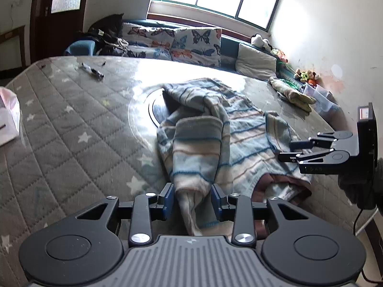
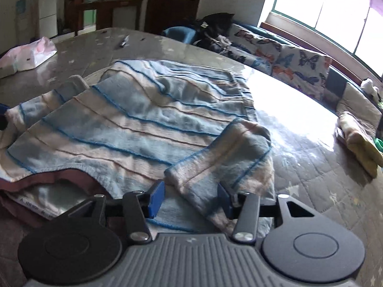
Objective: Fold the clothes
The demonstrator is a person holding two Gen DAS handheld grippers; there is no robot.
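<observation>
With a sleeve [image 1: 198, 143] of the striped sweater [image 2: 134, 119] between its spread jaws, the left gripper [image 1: 191, 199] should pinch squarely before folding; the right gripper [image 2: 189, 199] is likewise spread.

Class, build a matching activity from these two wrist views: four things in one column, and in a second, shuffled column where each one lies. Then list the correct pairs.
Things
1. striped sweater
2. yellow folded cloth
3. pink-and-white plastic bag
4. butterfly-print cushions

Places
A. lined up under the window
B. far table edge, towards the dark door
C. spread over the middle of the quilted table
D. table edge towards the window-side bench, apart from the sweater

Pairs: 1-C, 2-D, 3-B, 4-A
</observation>
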